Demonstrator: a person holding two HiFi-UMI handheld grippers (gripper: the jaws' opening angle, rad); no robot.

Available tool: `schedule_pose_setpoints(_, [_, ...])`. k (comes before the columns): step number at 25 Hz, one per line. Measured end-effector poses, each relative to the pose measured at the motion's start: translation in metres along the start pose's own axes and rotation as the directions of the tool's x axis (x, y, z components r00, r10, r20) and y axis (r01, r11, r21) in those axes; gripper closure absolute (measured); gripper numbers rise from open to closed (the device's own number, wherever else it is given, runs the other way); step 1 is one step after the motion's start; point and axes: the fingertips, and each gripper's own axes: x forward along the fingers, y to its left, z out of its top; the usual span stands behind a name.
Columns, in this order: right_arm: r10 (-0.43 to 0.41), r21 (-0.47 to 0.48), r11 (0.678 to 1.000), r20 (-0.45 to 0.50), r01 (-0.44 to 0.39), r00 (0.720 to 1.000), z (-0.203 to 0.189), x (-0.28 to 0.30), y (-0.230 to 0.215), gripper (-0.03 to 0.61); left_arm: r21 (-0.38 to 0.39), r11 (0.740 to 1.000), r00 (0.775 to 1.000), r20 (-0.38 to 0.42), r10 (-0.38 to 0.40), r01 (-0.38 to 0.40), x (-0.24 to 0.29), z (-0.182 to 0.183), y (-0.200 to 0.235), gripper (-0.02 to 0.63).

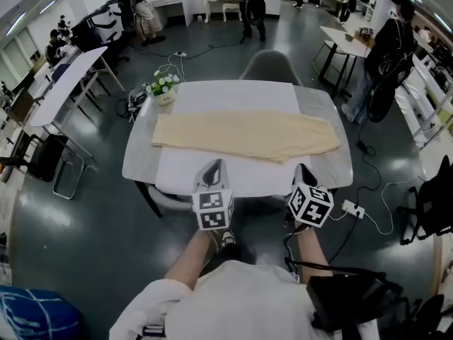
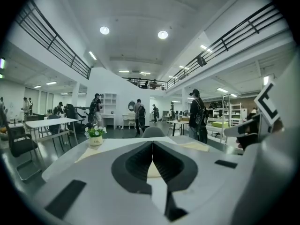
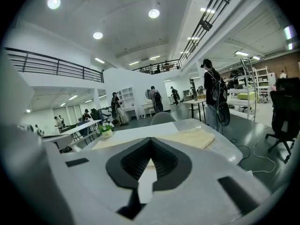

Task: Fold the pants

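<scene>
Over at the far left corner of the bench (image 1: 170, 170), a small pot of white flowers (image 1: 164, 87) is sitting, and the cream pants (image 1: 244, 134) are lying flat across the middle of the white top, stretching lengthwise from near that pot toward the right edge. Nearer the person, the left hand-held gripper (image 1: 214, 167) is hovering at the bench's front edge, close to the pants but not touching them, its jaws pressed together on nothing. To its right, the right hand-held gripper (image 1: 304, 171) is hanging by the same front edge, its jaws likewise closed and empty.
</scene>
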Motion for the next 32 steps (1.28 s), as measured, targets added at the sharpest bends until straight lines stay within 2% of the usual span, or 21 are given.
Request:
schedule_pose_setpoints(4, [-0.026, 0.031, 0.999, 0.007, 0.025, 1.000, 0.028, 0.059, 0.002, 0.584, 0.027, 1.000, 1.000, 0.015, -0.013, 0.012, 0.065, 0.024, 0.027, 0.604])
schedule_pose_setpoints(9, [-0.032, 0.033, 0.999, 0.009, 0.031, 0.999, 0.053, 0.126, 0.020, 0.586, 0.009, 1.000, 1.000, 0.016, -0.017, 0.017, 0.130, 0.044, 0.063, 0.604])
schedule_pose_setpoints(14, [-0.036, 0.019, 0.999, -0.017, 0.036, 0.999, 0.052, 0.156, 0.023, 0.586, -0.039, 0.999, 0.998, -0.059, -0.034, 0.031, 0.174, 0.018, 0.072, 0.604])
schedule_pose_setpoints(20, [-0.052, 0.012, 0.999, -0.058, 0.053, 0.997, 0.054, 0.182, -0.001, 0.586, -0.011, 0.999, 0.996, -0.076, -0.045, 0.044, 0.197, 0.013, 0.058, 0.604])
schedule_pose_setpoints(25, [-0.051, 0.006, 0.999, -0.051, 0.051, 0.997, 0.064, 0.187, -0.016, 0.586, -0.035, 0.998, 0.992, -0.107, -0.064, 0.060, 0.211, 0.015, 0.037, 0.604])
schedule_pose_setpoints(29, [-0.114, 0.018, 0.993, -0.045, 0.115, 0.992, 0.069, 0.174, -0.054, 0.586, -0.035, 0.992, 0.988, -0.087, -0.127, 0.124, 0.228, 0.023, -0.002, 0.604])
schedule_pose_setpoints(32, [-0.191, 0.037, 0.981, -0.040, 0.193, 0.981, 0.068, 0.157, -0.091, 0.586, -0.028, 0.980, 0.975, -0.098, -0.199, 0.198, 0.245, 0.016, -0.039, 0.604])
